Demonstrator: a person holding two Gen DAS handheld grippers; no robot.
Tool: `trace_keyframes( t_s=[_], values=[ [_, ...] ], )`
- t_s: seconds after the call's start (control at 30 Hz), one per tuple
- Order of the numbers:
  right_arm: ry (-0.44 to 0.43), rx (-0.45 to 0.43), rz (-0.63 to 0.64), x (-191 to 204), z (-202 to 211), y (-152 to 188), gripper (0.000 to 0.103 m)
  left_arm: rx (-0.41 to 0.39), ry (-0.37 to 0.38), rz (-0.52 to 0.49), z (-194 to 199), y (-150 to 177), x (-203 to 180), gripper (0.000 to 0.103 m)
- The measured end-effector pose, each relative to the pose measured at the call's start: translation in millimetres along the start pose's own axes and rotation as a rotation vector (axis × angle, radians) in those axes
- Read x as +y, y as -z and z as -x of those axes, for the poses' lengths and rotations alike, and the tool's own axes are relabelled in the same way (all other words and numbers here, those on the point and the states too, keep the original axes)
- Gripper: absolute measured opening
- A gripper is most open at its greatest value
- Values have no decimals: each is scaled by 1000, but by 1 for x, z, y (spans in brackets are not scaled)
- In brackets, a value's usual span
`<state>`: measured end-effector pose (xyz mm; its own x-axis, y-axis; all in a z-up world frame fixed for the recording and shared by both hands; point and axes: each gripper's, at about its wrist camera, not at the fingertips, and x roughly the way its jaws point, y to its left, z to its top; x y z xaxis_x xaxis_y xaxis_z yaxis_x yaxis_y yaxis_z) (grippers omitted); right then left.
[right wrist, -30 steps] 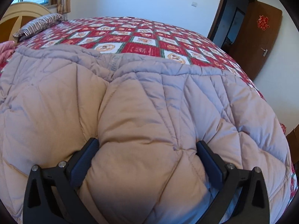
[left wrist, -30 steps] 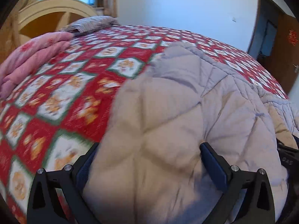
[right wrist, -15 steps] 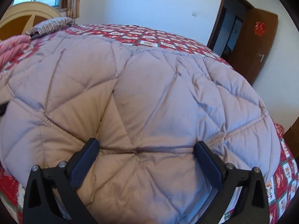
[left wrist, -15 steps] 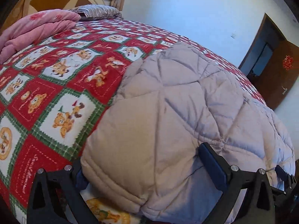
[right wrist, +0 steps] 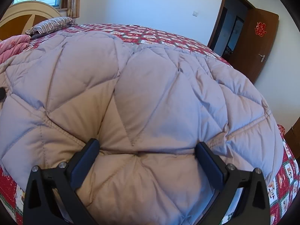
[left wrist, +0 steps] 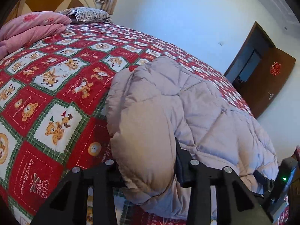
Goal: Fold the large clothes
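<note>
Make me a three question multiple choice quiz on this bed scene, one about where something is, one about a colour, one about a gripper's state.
1. Where does the striped pillow lie?
A. At the headboard end of the bed
B. On the floor by the door
C. On top of the padded coat

2. What colour is the folded blanket near the pillow?
A. Blue
B. Pink
C. Black

3. How does the left gripper stand?
A. Wide open above the bedspread
B. Closed on a bulge of the padded coat
C. Holding the pillow

Answers: 1 A, it sits beside the headboard. 2 B, the blanket is pink. 3 B, its jaws have just been closing and pinch the coat's fold.
</note>
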<state>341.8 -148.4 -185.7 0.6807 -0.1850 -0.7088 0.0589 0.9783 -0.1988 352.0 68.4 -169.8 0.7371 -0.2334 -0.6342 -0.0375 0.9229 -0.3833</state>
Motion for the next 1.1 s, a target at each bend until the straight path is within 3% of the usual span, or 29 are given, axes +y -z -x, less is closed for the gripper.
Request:
trace_keyframes(
  t_s=[0.07, 0.13, 0.2, 0.27, 0.43, 0.57, 0.83, 0.97, 1.1],
  values=[
    [-4, -1, -4, -1, 1, 0, 103, 16, 3, 21, -7, 2, 3, 52],
    [-7, -3, -6, -1, 1, 1, 103, 41, 17, 58, -15, 4, 11, 54],
    [-9, -4, -8, -2, 1, 2, 103, 31, 45, 78, -12, 6, 20, 35],
    [-10, -3, -8, -3, 1, 2, 103, 15, 81, 71, -4, 6, 22, 25],
    [11, 11, -1, 1, 6, 3, 103, -59, 122, 32, 30, -1, 22, 22],
    [46, 3, 14, 16, 17, 10, 103, -67, 153, 37, 47, 2, 38, 21],
    [19, -24, 63, 59, 38, 20, 103, -106, 112, 92, 82, 0, 84, 21],
    [-104, -47, 93, 68, 60, 18, 103, -182, 52, 30, 119, -26, 86, 20],
    [-166, -149, 35, 34, 98, 16, 103, -272, 31, -75, 154, -45, 61, 19]
  ],
)
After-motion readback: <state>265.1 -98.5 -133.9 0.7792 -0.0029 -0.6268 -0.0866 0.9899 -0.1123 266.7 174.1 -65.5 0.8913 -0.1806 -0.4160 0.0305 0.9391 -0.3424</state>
